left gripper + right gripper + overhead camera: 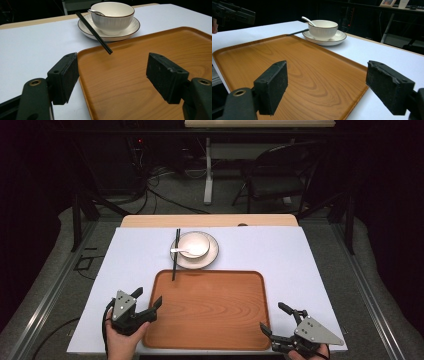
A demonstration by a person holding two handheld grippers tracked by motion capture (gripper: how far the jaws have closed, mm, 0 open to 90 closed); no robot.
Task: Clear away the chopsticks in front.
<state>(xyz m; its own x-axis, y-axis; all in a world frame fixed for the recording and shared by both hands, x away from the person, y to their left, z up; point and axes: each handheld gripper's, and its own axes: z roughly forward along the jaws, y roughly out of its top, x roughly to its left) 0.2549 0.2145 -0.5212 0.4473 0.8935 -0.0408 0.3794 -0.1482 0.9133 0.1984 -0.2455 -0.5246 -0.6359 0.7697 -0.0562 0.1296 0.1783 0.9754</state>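
Beyond the tray [210,307], bowl [193,244] on saucer [212,257]: fragile, slick glaze, grip rim; both tools [145,306] [277,320] spread, empty.

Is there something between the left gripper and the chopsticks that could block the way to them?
Nothing visible does. The left gripper is open at the tray's near-left corner; only bare tray and white table cover lie before the chopsticks.

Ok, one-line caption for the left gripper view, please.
Open left gripper above a brown wooden tray; beyond, a white bowl with spoon on a white plate, black chopsticks propped on its rim.
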